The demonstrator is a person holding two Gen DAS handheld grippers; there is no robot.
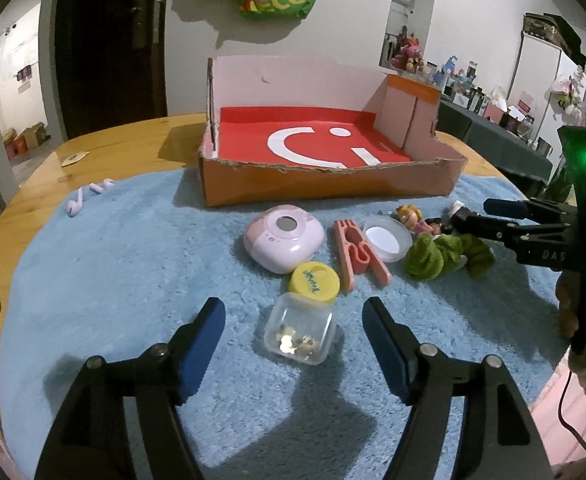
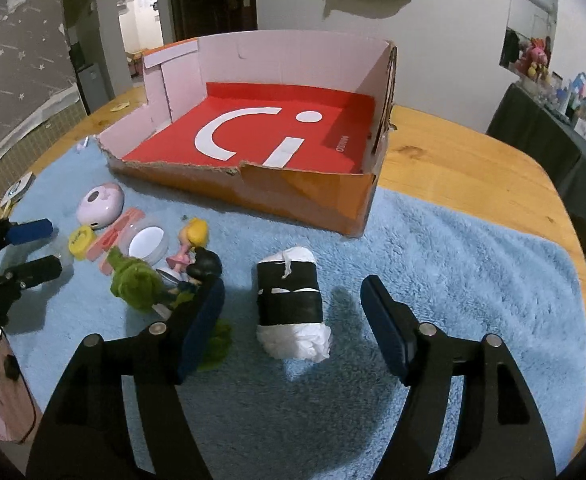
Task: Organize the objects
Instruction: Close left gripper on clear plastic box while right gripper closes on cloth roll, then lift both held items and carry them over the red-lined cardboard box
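A: Where is the small clear plastic box of gold bits relative to the left gripper?

B: Between its blue-padded jaws, which stand wide apart and touch nothing; the box rests on the fluffy blue mat, its yellow round lid just beyond it.

A: And the right gripper?

B: Also gaping, holding nothing. The white bundle wrapped in black tape lies on the mat between its fingers, clear of both pads.

A: Which way does the bundle run?

B: Its long axis runs away from the camera, towards the open orange cardboard box with the red floor, with crumpled white ends front and back
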